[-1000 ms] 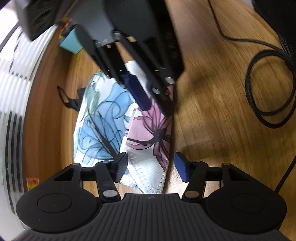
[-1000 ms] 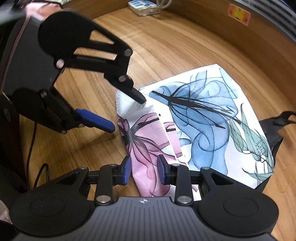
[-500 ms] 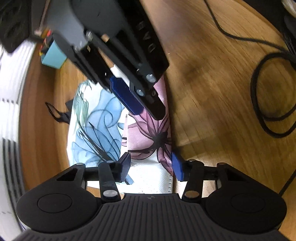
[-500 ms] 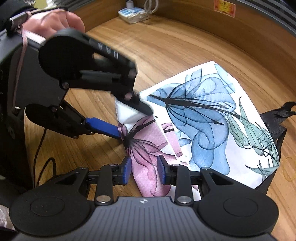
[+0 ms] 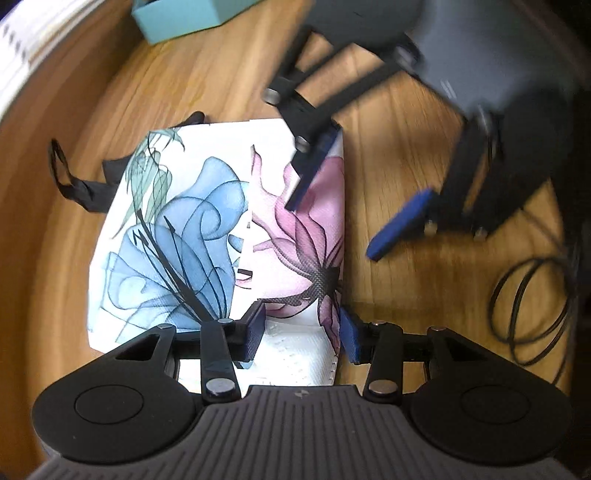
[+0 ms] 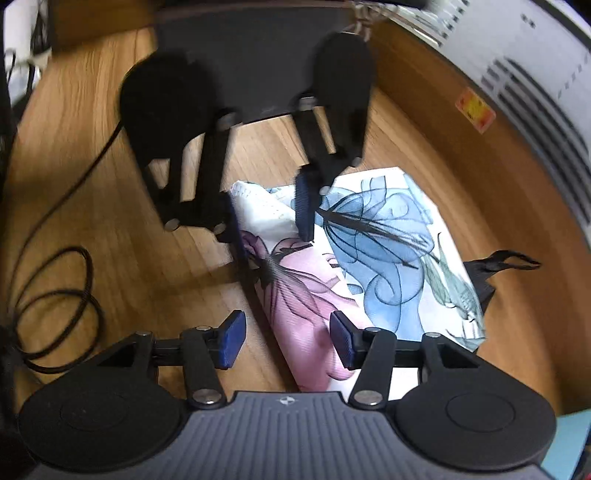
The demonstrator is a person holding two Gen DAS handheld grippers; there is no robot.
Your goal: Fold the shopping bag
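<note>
The left gripper (image 5: 301,334), jaws half apart, straddles the folded pink flap's near corner without visibly pinching it. The right gripper (image 6: 286,341), jaws just widened, hangs empty over the flap's other end. Shopping bag (image 5: 221,236) lies flat on the worktop (image 5: 406,140), long fold running between both.

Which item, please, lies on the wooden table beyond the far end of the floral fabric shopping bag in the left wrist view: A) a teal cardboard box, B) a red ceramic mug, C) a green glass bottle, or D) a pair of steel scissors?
A: a teal cardboard box sits on the wooden table past the far edge of the floral fabric shopping bag.
</note>
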